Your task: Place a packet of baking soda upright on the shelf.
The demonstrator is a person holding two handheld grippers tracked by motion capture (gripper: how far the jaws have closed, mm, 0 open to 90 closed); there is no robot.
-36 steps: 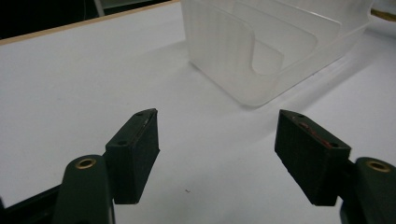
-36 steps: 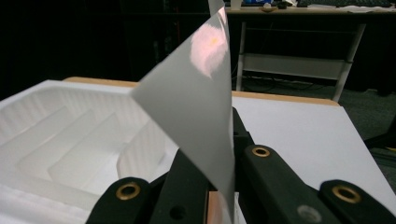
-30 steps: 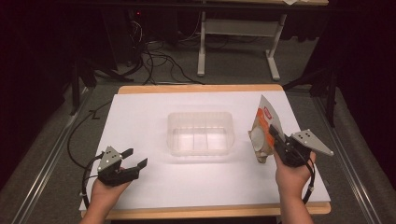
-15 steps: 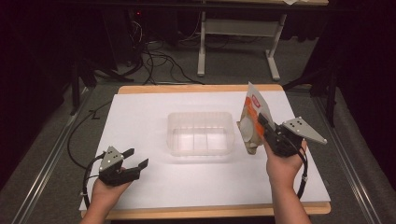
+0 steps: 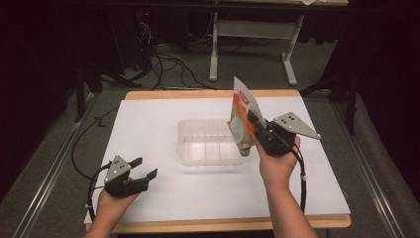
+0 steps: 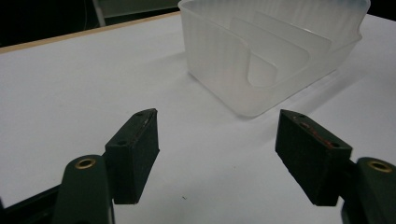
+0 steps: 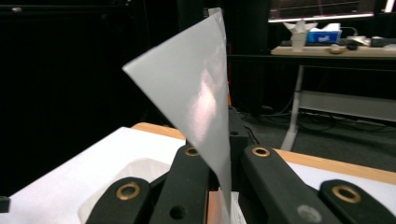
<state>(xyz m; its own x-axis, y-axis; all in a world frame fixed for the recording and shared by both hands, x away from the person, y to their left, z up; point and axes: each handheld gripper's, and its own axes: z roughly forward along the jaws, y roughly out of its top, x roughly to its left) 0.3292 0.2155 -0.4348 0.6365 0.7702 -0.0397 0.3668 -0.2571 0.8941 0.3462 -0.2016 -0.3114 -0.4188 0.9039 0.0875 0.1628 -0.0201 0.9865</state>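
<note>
A flat snack pouch [image 5: 242, 117], orange, white and silvery, hangs in the air over the right end of the clear plastic bin [image 5: 208, 141]. My right gripper [image 5: 253, 119] is shut on the pouch's edge. In the right gripper view the pouch's silvery back [image 7: 198, 95] rises between the closed jaws. The bin has inner dividers and looks empty [image 6: 275, 44]. My left gripper [image 5: 143, 167] rests near the table's front left, open, with nothing between its pads [image 6: 137, 149]; the bin lies ahead of it to the right.
The white table top [image 5: 148, 129] has a wooden edge. Behind it on the dark floor lie cables [image 5: 163, 64] and the legs of a grey desk [image 5: 289, 69]. Another desk with boxes [image 7: 327, 37] stands far back.
The right hand has carried the pouch up and to the left, from beside the bin's right side to above its right end. The left gripper has stayed put.
</note>
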